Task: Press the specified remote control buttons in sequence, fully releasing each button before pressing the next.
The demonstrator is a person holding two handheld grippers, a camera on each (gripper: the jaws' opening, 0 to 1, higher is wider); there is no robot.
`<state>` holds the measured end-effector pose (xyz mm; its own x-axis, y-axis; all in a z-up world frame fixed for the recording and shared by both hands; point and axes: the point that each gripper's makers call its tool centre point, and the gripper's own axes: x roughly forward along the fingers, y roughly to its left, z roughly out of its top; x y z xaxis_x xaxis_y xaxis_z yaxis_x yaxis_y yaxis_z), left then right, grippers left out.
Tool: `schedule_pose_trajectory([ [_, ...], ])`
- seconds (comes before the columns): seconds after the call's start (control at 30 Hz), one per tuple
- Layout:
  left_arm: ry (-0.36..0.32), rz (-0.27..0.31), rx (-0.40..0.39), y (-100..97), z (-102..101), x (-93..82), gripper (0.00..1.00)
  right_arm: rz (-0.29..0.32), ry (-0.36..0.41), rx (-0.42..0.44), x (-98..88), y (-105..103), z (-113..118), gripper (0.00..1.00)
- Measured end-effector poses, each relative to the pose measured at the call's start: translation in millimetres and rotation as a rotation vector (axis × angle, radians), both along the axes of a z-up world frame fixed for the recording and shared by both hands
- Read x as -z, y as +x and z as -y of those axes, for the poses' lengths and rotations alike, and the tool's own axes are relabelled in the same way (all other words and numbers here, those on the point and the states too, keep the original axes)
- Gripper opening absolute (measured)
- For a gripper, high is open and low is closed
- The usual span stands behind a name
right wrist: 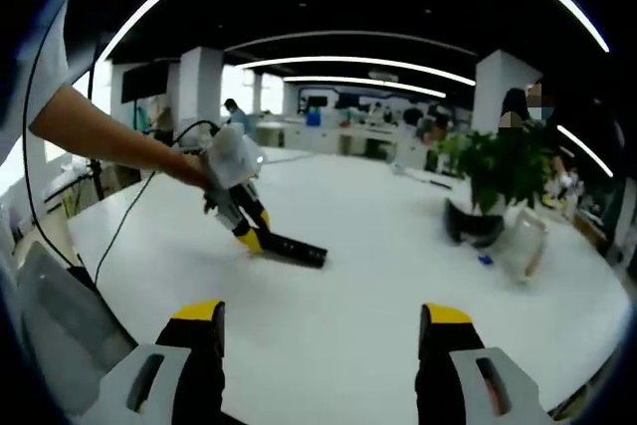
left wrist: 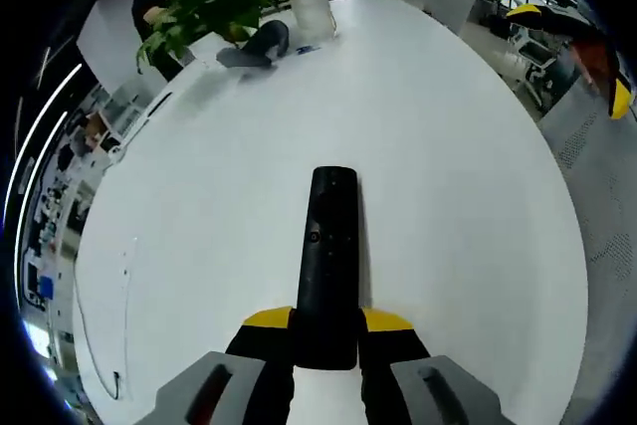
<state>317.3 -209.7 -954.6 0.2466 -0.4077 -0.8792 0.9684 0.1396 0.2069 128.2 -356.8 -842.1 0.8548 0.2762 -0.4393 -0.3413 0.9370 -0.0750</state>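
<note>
In the left gripper view my left tool [left wrist: 325,330] is clenched on the near end of the remote [left wrist: 328,256], which lies flat on the white tabletop [left wrist: 219,206], pointing away from me. I judge the remote light, stiff and slick plastic; holding it by the long sides at the tail end leaves the buttons free, but it may pivot under a press. A plant [left wrist: 214,2] stands far off

In the right gripper view my right tool [right wrist: 320,330] is released, jaws wide apart and empty, hovering above the tabletop [right wrist: 398,276]. The left tool [right wrist: 244,226] grips the remote [right wrist: 294,249] ahead, well apart from me; I should press straight down, gently
</note>
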Motion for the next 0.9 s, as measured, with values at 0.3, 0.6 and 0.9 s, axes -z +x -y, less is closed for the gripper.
schedule_pose_trajectory([
  [0.3, 0.029, 0.04, -0.028, 28.8, -7.3, 4.2, 0.23, -0.013, -0.012, 0.001, 3.2, -0.3, 0.0, 0.78],
  [0.6, 0.082, 0.06, -0.017, 42.4, -14.0, 11.5, 0.23, -0.023, -0.023, 0.002, 6.3, -0.2, -0.2, 0.77],
  [0.9, 0.068, 0.014, -0.07, 45.6, -13.3, 12.2, 0.24, -0.033, -0.035, 0.001, 8.5, -0.1, -0.1, 0.76],
])
